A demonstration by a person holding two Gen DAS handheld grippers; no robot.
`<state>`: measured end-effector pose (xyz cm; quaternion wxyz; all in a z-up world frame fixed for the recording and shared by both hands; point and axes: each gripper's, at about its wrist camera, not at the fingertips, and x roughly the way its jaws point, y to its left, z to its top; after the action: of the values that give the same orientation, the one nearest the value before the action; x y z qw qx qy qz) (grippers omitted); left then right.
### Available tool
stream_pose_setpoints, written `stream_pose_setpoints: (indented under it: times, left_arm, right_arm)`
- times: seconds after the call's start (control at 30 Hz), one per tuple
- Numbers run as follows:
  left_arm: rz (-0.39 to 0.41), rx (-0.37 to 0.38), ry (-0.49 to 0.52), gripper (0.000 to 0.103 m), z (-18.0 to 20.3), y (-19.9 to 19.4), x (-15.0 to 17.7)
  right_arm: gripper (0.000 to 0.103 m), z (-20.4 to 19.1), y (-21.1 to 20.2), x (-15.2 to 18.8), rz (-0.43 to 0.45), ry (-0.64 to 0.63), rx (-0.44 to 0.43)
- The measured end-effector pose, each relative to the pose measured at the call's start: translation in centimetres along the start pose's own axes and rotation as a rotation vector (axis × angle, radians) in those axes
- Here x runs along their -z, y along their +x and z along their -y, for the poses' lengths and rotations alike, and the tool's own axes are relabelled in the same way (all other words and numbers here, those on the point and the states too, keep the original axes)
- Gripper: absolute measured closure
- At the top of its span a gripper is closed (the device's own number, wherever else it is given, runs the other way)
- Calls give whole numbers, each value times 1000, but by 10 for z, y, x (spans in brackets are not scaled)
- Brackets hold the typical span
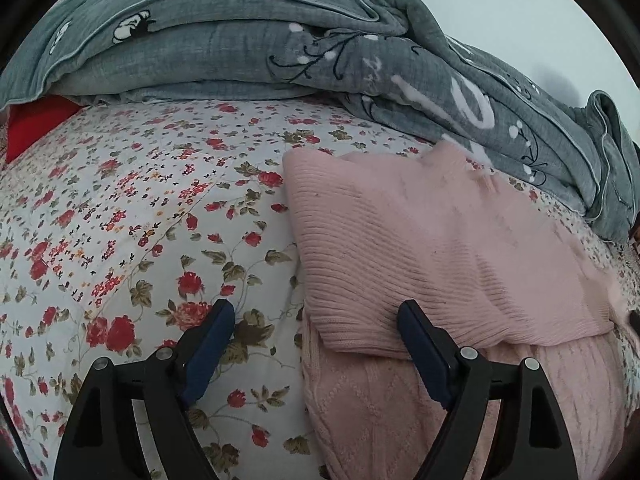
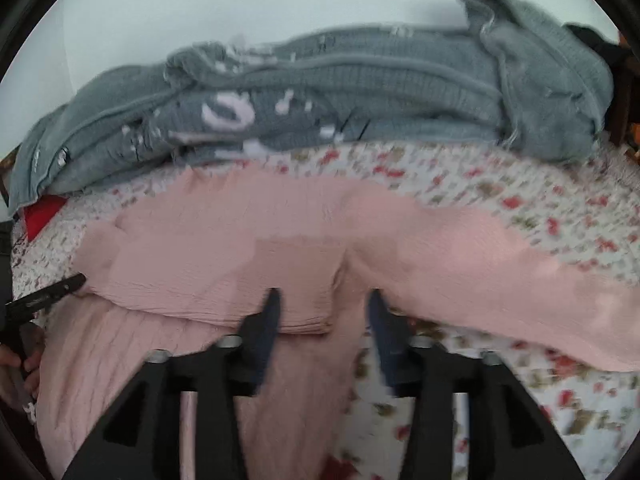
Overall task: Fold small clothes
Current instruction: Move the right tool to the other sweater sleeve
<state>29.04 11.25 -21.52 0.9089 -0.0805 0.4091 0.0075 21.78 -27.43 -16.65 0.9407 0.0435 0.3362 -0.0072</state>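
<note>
Lying on the flowered bedspread point(image 1: 120, 220) below a grey quilt point(image 1: 240, 48), a pink sweater point(image 1: 420, 240) is partly folded. Left gripper point(image 1: 316, 320) and right gripper point(image 2: 322, 300) are held open, empty. Slack knit may be dragged, undoing the fold.

The bed point(image 1: 132, 208) is covered by a white sheet printed with red flowers and olive leaves. A pink knit garment point(image 1: 440, 248) lies flat on it, its ribbed upper part folded over a patterned lower part. Along the far edge a grey quilt point(image 1: 248, 44) with white and black embroidery sits in a rumpled heap. A red item point(image 1: 34, 124) pokes out from under the quilt's left end, resting on the sheet.
</note>
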Motion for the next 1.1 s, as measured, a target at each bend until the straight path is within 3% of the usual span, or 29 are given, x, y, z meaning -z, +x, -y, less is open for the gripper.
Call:
stream_pose_setpoints:
  times: [0.2,0.27,0.43,0.53,0.77,1.1]
  left_arm:
    - [-9,-28,18,16,4,2,-1]
    - [-10,-31,18,15,4,3,-1]
    - [-9,-26,15,14,4,3,-1]
    - [-7,-28,17,14,4,3,-1]
    - [-11,-43,28,9,6,7,-2]
    - [-14,-48,32,7,7,11,-4]
  right_arm:
    - [17,61,-60,1,96,67,92]
    - [16,92,-74,13,103,137,110]
    - [16,164,-87,45,29,216,252]
    - [16,203,-92,67,6,320,246]
    - [16,242,-88,91,35,439,226]
    - [16,275,-74,78,92,526,261]
